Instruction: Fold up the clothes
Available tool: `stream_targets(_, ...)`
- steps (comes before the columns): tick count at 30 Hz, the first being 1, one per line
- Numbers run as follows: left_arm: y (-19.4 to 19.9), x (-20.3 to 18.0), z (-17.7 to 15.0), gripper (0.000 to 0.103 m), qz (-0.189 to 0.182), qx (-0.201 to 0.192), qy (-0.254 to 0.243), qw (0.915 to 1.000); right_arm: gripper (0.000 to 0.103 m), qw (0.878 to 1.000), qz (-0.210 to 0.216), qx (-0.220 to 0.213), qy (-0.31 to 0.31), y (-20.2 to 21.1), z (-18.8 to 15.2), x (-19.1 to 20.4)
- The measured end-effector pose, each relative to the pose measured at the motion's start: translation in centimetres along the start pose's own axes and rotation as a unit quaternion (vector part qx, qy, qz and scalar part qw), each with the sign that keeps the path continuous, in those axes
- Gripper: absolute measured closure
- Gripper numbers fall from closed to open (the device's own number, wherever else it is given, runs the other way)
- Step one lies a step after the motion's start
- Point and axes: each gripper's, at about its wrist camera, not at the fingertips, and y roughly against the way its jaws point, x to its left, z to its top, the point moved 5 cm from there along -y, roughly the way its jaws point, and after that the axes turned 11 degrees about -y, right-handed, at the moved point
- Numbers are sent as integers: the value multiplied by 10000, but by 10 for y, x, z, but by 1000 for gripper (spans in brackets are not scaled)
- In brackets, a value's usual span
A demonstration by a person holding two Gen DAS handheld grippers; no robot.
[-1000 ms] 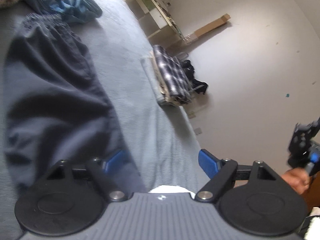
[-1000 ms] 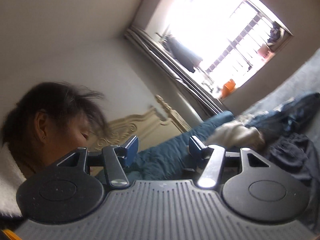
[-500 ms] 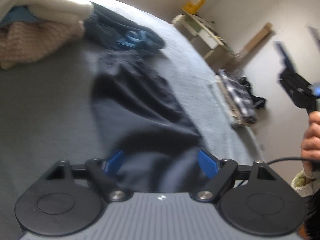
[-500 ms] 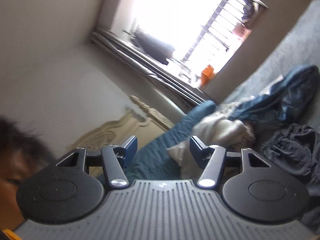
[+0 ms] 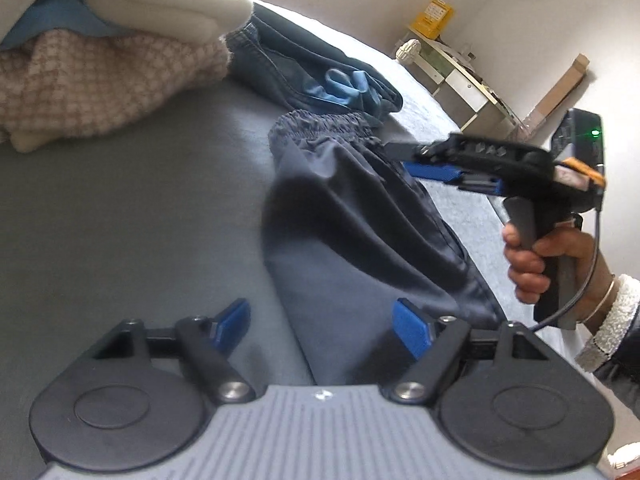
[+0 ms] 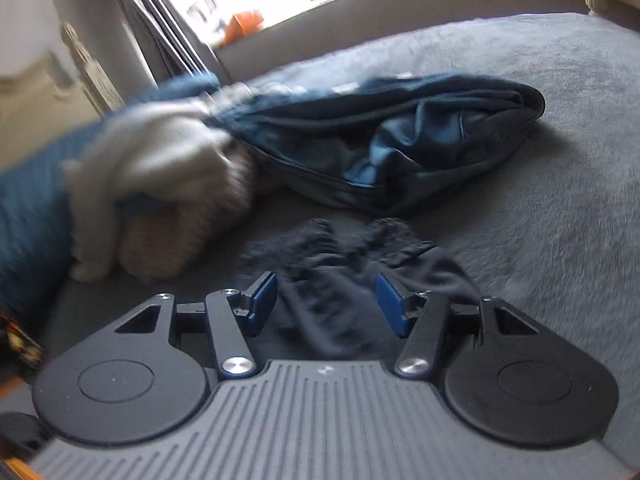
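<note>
From my left wrist camera, my left gripper (image 5: 322, 326) has its jaws spread wide and just beginning to close, with nothing pinched: the near end of the dark trousers (image 5: 352, 236) lies on the grey bed cover (image 5: 120, 220) partly between my blue pads, more under the right pad than the left. The trousers run lengthwise away from me, from this hem end up to the gathered waistband (image 5: 324, 126) at the far end, so their long axis lines up roughly with the way my fingers point. In the same view my right gripper (image 5: 424, 160), held in my right hand (image 5: 532, 256), comes in from the right edge and reaches toward the waistband end; I judge that hand nearer the waist and my left nearer the hem. From my right wrist camera, blurred by motion, the jaws stand about half spread and empty, and the ruffled waistband (image 6: 340, 240) lies just ahead of and between the pads (image 6: 262, 300), not gripped. Beyond it sits a crumpled blue garment (image 6: 400, 140), and to the left a cream and beige pile (image 6: 160, 184).
</note>
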Motion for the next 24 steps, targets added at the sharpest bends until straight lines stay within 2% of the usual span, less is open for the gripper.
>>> stream_targets(1, -4, 1, 2, 25, -6, -5, 4, 10000, 51, 9999, -42, 98, 27, -6, 0, -2)
stream_targets(3, -13, 4, 6, 26, -11, -10, 37, 10000, 69, 9995, -109, 280, 84, -17, -1, -4)
stream_targets(4, -16, 5, 9, 26, -25, -29, 52, 10000, 87, 9994, -80, 322, 85, -18, -2, -5)
stream_targets(5, -20, 5, 12, 27, -39, -49, 67, 10000, 98, 9994, -7, 333, 77, -17, -3, -4)
stream_targets(8, -28, 4, 19, 27, -96, -118, 59, 9999, 101, 9998, 55, 6, 215, -3, -2, 0)
stream_targets(12, -37, -2, 27, 27, -217, -135, -18, 9997, 101, 9992, 34, -401, -15, 25, 4, -14)
stream_targets(18, -47, -3, 32, 27, -277, -91, -2, 9996, 101, 9981, -321, -470, -241, 22, 7, -53)
stream_targets(21, -43, 1, 36, 26, -326, -188, 70, 9993, 101, 9974, -154, -515, -478, 22, 7, -60)
stream_targets(24, -39, 18, 45, 26, -437, -375, 436, 9974, 101, 9983, -172, -449, -338, 19, 7, -59)
